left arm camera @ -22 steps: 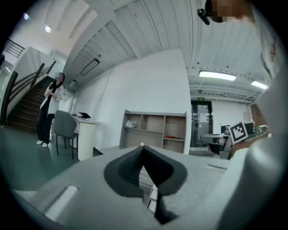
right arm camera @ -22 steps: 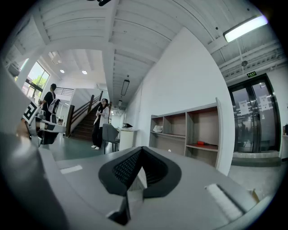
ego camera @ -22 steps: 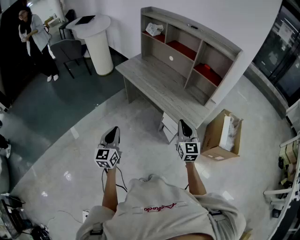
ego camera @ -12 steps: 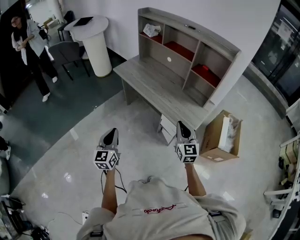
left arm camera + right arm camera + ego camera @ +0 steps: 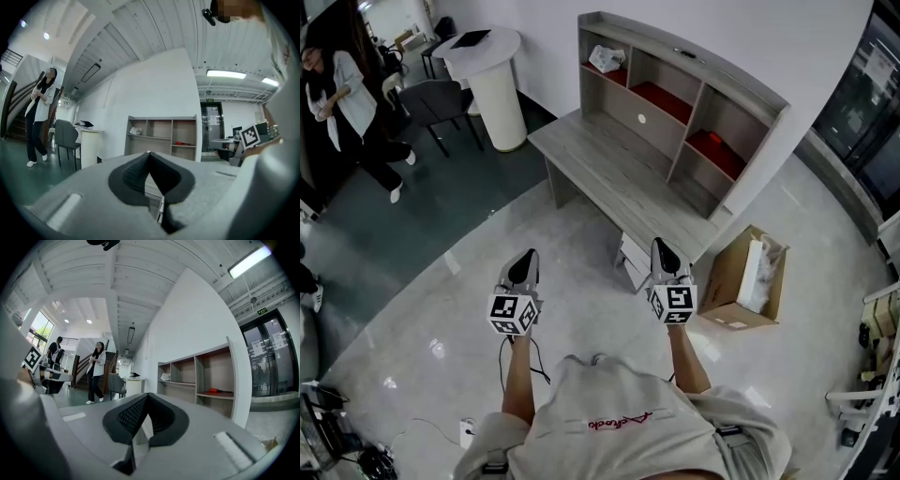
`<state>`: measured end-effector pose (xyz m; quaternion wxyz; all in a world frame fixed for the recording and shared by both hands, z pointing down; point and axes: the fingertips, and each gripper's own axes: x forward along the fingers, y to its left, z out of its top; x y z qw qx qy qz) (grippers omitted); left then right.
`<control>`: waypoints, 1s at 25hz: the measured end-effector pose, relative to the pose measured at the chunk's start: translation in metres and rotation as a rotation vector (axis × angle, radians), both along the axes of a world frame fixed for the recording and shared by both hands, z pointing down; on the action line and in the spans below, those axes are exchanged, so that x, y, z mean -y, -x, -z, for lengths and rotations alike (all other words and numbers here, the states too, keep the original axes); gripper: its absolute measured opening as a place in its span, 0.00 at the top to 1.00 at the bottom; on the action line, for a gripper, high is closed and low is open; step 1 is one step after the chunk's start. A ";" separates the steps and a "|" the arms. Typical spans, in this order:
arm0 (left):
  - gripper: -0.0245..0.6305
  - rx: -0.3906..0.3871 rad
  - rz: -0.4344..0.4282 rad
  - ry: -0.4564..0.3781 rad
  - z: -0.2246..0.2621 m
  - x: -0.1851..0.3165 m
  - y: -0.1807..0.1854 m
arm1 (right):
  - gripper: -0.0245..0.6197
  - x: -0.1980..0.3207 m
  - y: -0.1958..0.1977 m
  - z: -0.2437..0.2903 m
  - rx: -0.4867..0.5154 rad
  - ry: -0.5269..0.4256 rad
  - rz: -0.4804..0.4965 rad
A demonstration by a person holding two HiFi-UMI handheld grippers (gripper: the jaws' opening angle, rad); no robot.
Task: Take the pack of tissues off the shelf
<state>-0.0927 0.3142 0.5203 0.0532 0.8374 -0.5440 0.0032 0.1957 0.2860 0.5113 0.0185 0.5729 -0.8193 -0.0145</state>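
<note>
**Tissue pack is up in the corner cubby, both tools empty**

The white crinkly plastic pack of tissues [image 5: 607, 58] sits in the far-left top cubby of the grey wooden shelf unit [image 5: 731, 75], which stands at the back of the grey wood bench [image 5: 609, 173]. It looks light and squishy with a slick wrapper, so I'd guess it dents easily and could slide out of a lazy pinch. Best bet is to grab across the middle of the pack body, not a loose wrapper edge. The left tool [image 5: 523, 270] and right tool [image 5: 664, 257] are both pressed together with nothing between them. They're held over the pale floor [image 5: 591, 309], well apart from the bench. They'd need to spread before reaching in.
</note>
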 end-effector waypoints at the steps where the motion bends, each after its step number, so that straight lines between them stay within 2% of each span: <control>1: 0.96 0.002 0.001 -0.001 -0.001 0.002 -0.002 | 0.95 0.002 0.001 -0.001 0.002 -0.003 0.006; 14: 0.96 -0.003 0.014 0.019 -0.016 0.054 0.002 | 0.95 0.059 0.018 -0.005 0.001 -0.009 0.042; 25: 0.96 -0.025 -0.020 0.014 -0.015 0.179 0.024 | 0.95 0.174 0.043 -0.001 -0.018 -0.006 0.018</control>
